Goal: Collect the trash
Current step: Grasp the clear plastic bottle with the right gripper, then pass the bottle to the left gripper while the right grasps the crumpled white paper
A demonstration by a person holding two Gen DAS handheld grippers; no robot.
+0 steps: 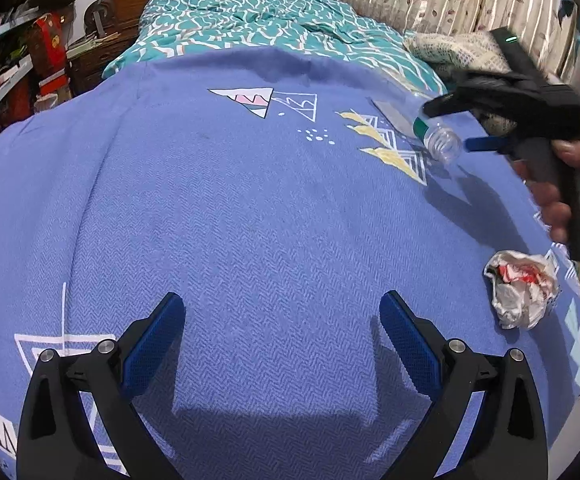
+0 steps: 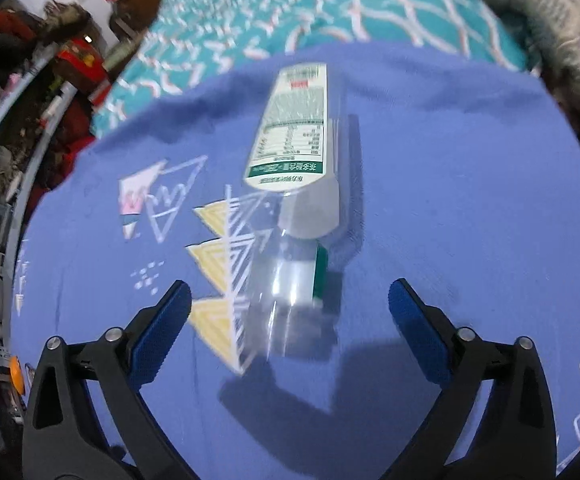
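While blurred, right claw (image 2: 290, 300) gapes above seemingly empty bottle (image 2: 294, 152)

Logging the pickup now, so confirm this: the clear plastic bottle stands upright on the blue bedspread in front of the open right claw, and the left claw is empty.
Wrong in one respect: the clear plastic bottle lies on its side on the blue bedspread, not upright, as the right wrist view shows. The rest holds: it is in front of the open right claw, and the left claw is empty.
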